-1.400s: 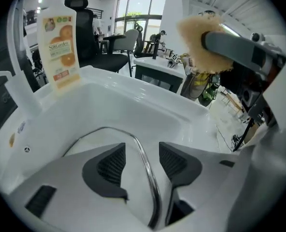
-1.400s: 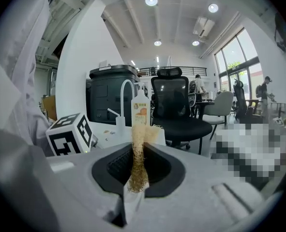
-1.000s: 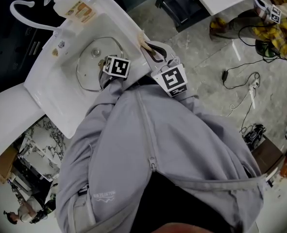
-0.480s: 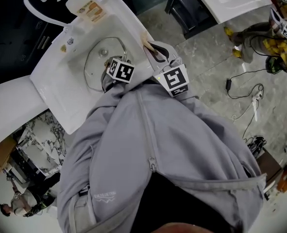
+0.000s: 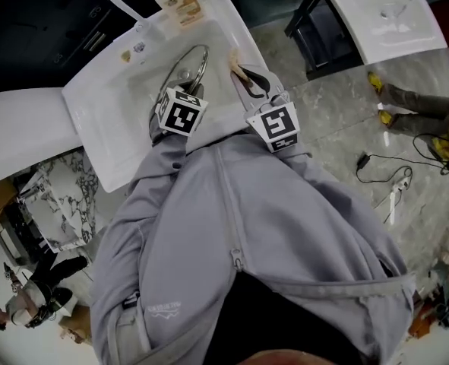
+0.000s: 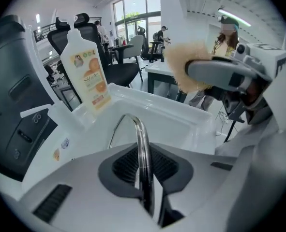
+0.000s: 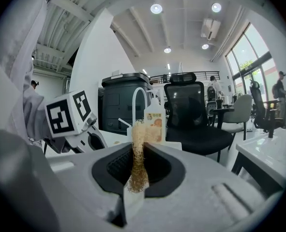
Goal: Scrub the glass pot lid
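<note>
An open-plan office fitted out as a test space: black high-backed office chairs (image 7: 193, 112) and white desks (image 6: 156, 70) stand before tall windows (image 6: 135, 6), with people (image 6: 161, 33) among them. Recessed ceiling lights (image 7: 156, 8) sit under exposed beams, and a dark copier-like machine (image 7: 114, 103) stands by. A white sink (image 5: 106, 150) with a soap bottle (image 6: 87, 74) on its rim stands free on a polished marble floor (image 5: 338, 105). A second basin (image 5: 353, 21) sits nearby, and loose cables (image 5: 363, 160) trail across the tiles
</note>
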A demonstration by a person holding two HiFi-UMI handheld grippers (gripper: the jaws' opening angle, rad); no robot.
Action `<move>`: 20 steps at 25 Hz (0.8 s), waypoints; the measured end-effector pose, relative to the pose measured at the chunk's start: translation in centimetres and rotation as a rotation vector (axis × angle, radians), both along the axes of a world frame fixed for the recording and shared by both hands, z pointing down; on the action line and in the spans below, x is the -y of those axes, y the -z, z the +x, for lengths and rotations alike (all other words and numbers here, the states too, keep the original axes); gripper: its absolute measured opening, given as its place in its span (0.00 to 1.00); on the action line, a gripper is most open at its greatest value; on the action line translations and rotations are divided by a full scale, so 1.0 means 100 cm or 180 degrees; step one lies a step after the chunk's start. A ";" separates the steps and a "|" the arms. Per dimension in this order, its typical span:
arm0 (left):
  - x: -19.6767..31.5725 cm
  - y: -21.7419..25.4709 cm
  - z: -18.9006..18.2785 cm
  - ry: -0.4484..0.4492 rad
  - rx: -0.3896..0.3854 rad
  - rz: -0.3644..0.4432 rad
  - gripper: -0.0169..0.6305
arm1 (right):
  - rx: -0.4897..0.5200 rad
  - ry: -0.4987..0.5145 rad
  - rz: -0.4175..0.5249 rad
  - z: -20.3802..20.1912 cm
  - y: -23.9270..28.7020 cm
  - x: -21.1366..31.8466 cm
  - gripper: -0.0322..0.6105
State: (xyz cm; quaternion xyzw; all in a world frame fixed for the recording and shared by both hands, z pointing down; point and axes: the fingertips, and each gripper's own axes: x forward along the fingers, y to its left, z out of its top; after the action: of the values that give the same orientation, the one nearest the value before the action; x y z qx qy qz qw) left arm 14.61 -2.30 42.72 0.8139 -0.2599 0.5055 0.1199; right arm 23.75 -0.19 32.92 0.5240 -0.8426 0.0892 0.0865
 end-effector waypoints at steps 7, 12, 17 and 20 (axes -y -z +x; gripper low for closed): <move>0.001 0.039 -0.032 -0.0515 -0.0121 -0.0234 0.10 | 0.0025 0.0092 0.0027 -0.029 0.007 0.009 0.11; -0.014 0.054 -0.038 -0.0785 -0.0411 -0.0522 0.09 | -0.0070 0.0173 0.0037 -0.050 0.008 0.012 0.11; -0.023 0.055 -0.044 -0.0990 -0.0607 -0.0813 0.09 | -0.0195 0.0250 0.0052 -0.069 0.008 0.014 0.11; -0.019 0.053 -0.049 -0.1053 -0.0693 -0.0892 0.09 | -0.0267 0.0299 0.0034 -0.079 0.005 0.017 0.11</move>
State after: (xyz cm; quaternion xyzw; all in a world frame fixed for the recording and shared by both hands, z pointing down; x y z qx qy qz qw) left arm 9.66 -0.39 37.39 0.8705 -0.0359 0.4588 0.1746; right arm 15.81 -1.91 32.38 0.4876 -0.8624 0.0584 0.1230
